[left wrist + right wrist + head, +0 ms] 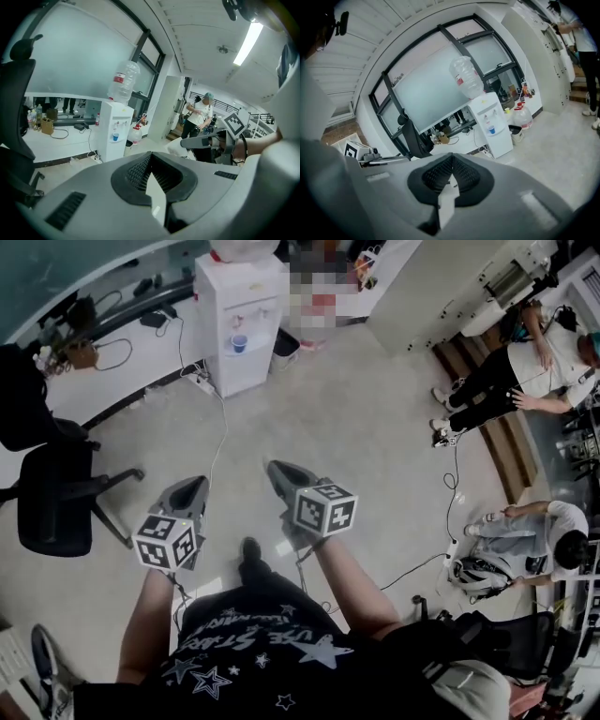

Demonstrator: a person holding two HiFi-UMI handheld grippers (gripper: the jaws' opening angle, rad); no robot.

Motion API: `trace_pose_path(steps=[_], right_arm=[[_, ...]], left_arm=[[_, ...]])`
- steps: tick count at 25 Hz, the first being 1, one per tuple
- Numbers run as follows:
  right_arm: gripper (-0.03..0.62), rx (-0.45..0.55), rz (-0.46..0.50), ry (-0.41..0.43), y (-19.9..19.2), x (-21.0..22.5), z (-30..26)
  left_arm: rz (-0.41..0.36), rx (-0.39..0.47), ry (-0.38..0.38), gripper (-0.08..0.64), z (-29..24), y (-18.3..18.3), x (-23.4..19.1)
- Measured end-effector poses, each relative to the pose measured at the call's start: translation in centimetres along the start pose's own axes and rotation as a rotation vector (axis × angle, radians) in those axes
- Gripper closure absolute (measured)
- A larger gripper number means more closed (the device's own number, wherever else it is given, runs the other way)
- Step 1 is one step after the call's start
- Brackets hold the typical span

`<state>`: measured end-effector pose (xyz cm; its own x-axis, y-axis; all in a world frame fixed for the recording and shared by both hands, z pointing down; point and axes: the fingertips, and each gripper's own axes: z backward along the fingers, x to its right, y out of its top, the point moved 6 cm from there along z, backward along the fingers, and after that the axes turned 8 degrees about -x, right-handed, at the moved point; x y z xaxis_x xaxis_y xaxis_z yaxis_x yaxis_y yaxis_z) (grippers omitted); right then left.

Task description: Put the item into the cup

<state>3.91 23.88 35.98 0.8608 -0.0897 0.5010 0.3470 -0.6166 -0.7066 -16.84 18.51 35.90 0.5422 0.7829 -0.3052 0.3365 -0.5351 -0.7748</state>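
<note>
**Head view.** The left gripper and right gripper are held side by side over bare floor. Far left stands a water dispenser with a small blue cup on its shelf. I cannot tell if this is the task's cup. A cable trails across the floor from the dispenser. The item appears in no view.

**Left gripper view.** The tongs meet tip to tip with nothing between them. Only here is the dispenser's bottle seen side-on, and the right gripper is seen from the side.

**Right gripper view.** The tongs are likewise together and empty. This view adds a black chair left of the dispenser.

**Hazards, as judged.**
- Snagging the cable while walking.
- Reaching an item with the tongs not yet parted and knocking it away.
</note>
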Motion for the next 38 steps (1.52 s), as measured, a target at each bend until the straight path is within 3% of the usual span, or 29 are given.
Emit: trace_pose_path(steps=[13, 22, 26, 38], right_arm=[[0.591, -0.004, -0.01, 0.025, 2.8, 4.5, -0.8], [0.591, 0.006, -0.038, -0.02, 2.3, 5.8, -1.0], [0.591, 0.006, -0.047, -0.047, 3.0, 6.6, -1.4], [0.591, 0.006, -0.068, -0.079, 9.6, 8.6, -9.7]], left_arm=[[0.075, 0.023, 0.059, 0.552, -3.1, 1.9, -0.9], [0.094, 0.002, 0.011, 0.552, -5.9, 1.5, -2.0], [0.066, 0.0, -0.016, 0.552, -7.5, 2.6, -2.6], [0.072, -0.029, -0.042, 0.552, -12.5, 8.0, -11.1]])
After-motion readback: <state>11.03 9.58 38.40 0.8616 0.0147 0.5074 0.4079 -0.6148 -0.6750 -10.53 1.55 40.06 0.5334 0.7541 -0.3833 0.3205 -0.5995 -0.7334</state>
